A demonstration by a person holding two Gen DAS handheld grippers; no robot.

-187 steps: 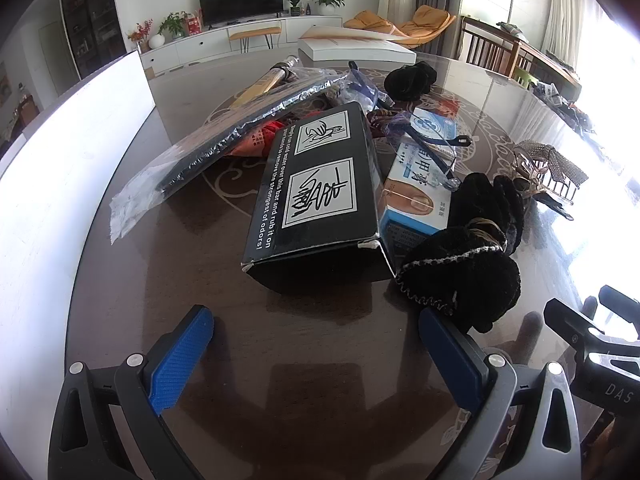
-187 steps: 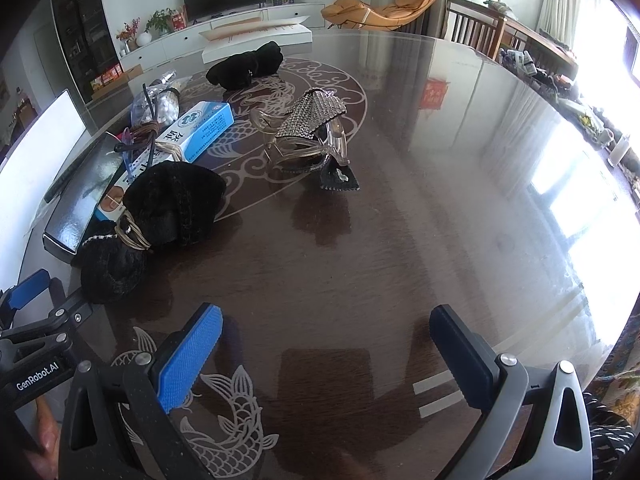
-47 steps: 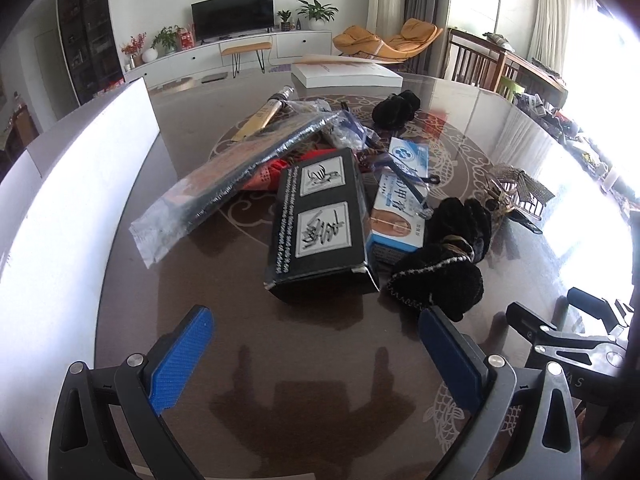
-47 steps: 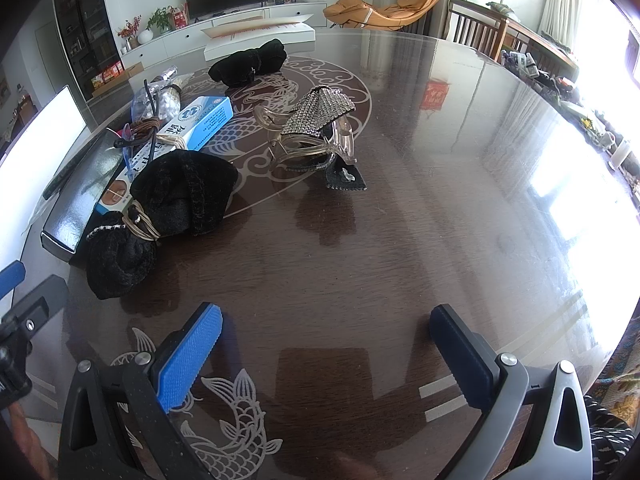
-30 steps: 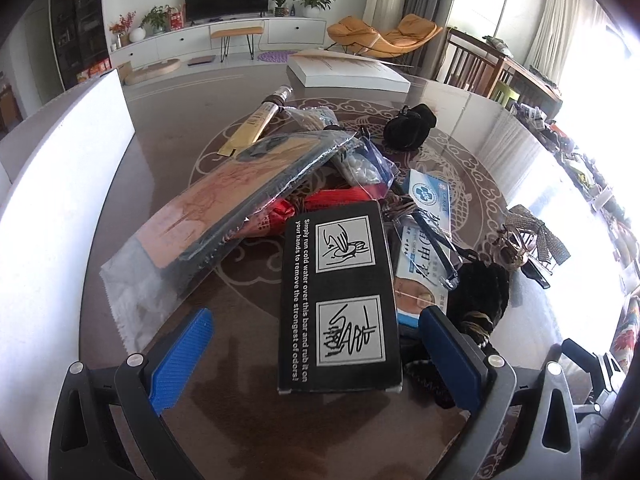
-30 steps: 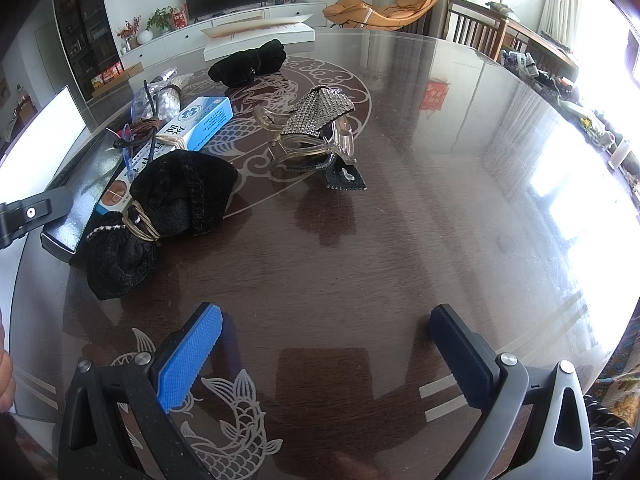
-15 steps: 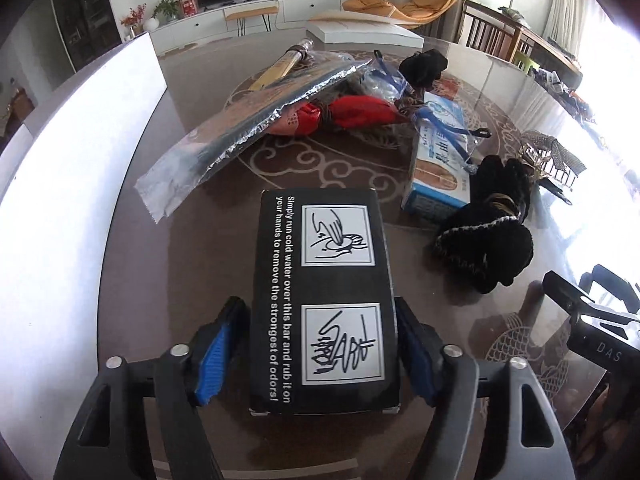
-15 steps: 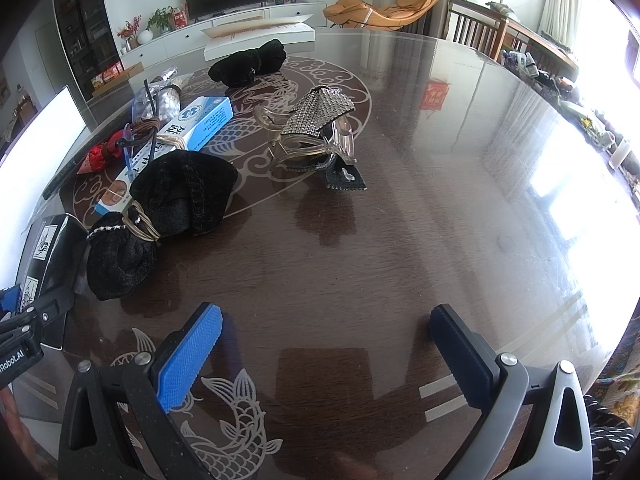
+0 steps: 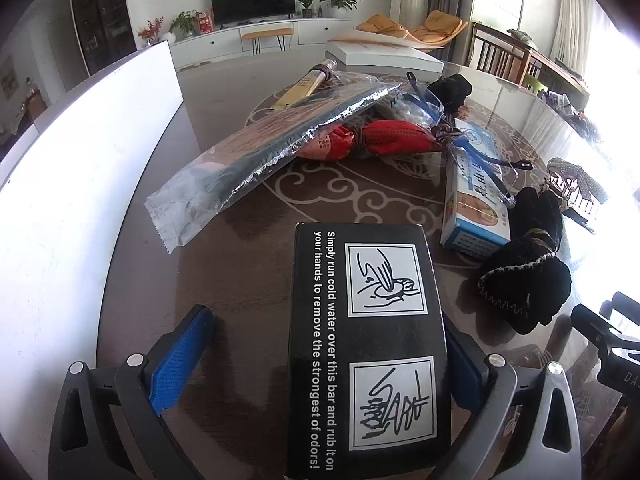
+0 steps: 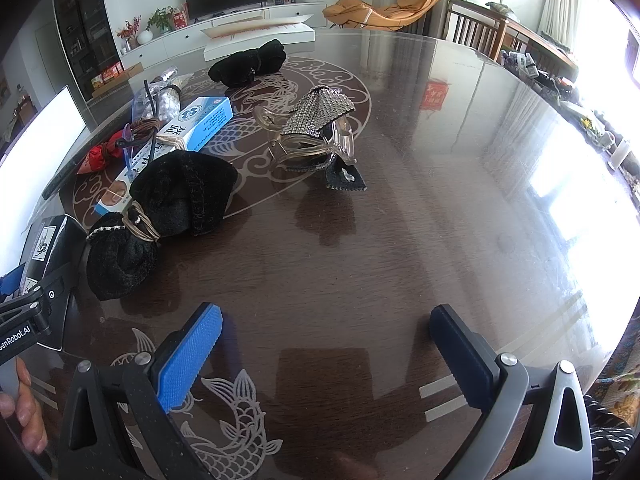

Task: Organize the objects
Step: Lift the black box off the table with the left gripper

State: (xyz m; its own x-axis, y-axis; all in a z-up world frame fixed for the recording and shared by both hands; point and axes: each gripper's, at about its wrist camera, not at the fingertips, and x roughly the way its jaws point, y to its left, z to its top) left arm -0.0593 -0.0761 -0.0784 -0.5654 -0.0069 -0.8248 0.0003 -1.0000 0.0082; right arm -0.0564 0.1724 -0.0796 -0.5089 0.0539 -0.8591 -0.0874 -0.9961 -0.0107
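A black box (image 9: 366, 344) with white hand-washing pictures lies flat on the dark table (image 9: 248, 272), between the fingers of my left gripper (image 9: 326, 324). Its jaws are opening. The left blue pad (image 9: 180, 360) stands well clear of the box, while the right finger is mostly hidden behind the box's edge. In the right wrist view the same black box (image 10: 44, 240) sits at the far left. My right gripper (image 10: 326, 314) stands open over bare table with nothing between its fingers.
Beyond the box lie a foil packet (image 9: 272, 144), a red bundle (image 9: 376, 142), a blue-white carton (image 9: 476, 200) and a tied black pouch (image 9: 528, 276). A clear shoe with a rhinestone strap (image 10: 316, 128) and another black pouch (image 10: 248, 64) lie further out. A white board (image 9: 80, 160) runs along the left.
Half a second ago the left jaws were closed on the black box, drawn out of the pile; now they have spread and the left pad is off it. The right gripper has not moved.
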